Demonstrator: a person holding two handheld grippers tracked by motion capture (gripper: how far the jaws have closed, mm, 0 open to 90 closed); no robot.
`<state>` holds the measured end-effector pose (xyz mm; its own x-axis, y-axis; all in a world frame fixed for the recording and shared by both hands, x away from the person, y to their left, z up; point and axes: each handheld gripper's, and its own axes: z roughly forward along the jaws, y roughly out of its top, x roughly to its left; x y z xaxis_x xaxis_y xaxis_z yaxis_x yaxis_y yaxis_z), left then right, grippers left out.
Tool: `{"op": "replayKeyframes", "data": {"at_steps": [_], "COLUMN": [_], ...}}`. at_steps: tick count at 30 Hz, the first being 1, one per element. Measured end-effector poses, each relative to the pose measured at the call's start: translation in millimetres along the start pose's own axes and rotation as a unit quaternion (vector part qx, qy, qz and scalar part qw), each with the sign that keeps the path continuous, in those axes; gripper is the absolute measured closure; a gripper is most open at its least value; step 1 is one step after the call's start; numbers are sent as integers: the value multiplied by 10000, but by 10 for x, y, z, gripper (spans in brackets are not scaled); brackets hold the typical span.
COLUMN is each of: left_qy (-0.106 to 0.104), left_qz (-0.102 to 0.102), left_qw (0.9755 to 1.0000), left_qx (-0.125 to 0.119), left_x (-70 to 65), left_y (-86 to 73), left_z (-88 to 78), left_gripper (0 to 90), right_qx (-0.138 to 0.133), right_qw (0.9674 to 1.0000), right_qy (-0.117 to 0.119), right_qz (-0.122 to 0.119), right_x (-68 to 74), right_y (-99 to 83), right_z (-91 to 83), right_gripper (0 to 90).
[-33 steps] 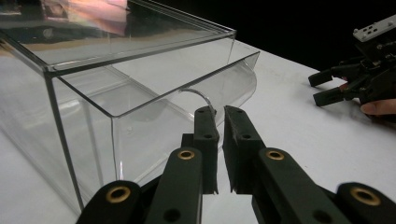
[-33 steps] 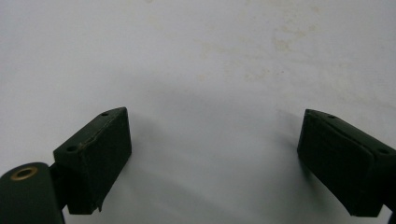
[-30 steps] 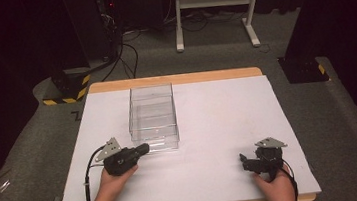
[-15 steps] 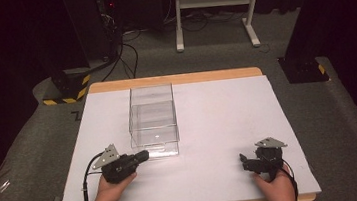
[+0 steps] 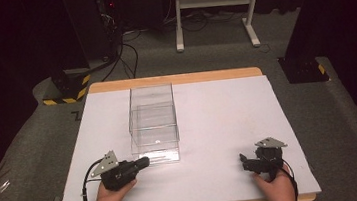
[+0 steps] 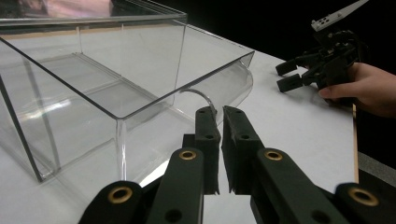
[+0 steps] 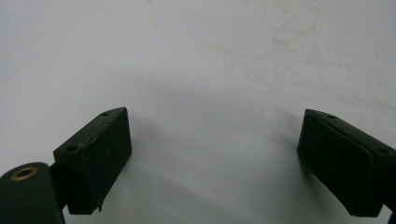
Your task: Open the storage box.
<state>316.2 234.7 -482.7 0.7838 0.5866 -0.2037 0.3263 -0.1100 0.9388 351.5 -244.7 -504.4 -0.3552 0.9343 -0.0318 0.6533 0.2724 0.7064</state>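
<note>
A: We start from the big things. The white table (image 5: 219,126) carries one clear plastic box (image 5: 152,121), a little left of the middle, with its open top up. In the left gripper view a thin curved handle (image 6: 198,95) shows on the near wall of the box.

B: Yes, I see it. And our left gripper (image 5: 143,162) is just beside the near end of the box, low on the table. Its jaws are almost together, with nothing between them, and the tips point at this handle.

A: The right gripper (image 5: 244,162) rests well apart, near the front right edge. Its jaws stand wide, and between them we see bare table in the right gripper view.

B: So what is the good way for this step, in our judgement?

A: We think the work is on the box, with the left gripper. We keep the closed jaws low and level and go slowly toward the handle. If we want to hook or pinch it, we open the jaws a little first, because now they cannot take it.

B: The box is light and smooth, so a hard push can slide it away. We can bring the right gripper to the far wall to steady it.
</note>
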Motion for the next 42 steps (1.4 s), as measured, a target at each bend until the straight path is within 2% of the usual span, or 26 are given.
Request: {"op": "replayKeyframes", "data": {"at_steps": [17, 30, 42], "left_qy": [-234, -385, -392], "left_qz": [83, 95, 132], "left_qw": [9995, 9990, 9990], "left_qx": [182, 204, 187], "left_x": [-205, -263, -280], "left_y": [-93, -132, -153], "left_z": [-101, -192, -234], "left_gripper": [855, 855, 852], "right_qx": [0, 1, 0], "right_qw": [10000, 10000, 10000], "right_qy": [1, 2, 2], "right_qz": [2, 3, 1], "right_x": [-1, -1, -1], "right_y": [0, 0, 0], "right_z": [0, 1, 1], "right_gripper": [100, 100, 100]}}
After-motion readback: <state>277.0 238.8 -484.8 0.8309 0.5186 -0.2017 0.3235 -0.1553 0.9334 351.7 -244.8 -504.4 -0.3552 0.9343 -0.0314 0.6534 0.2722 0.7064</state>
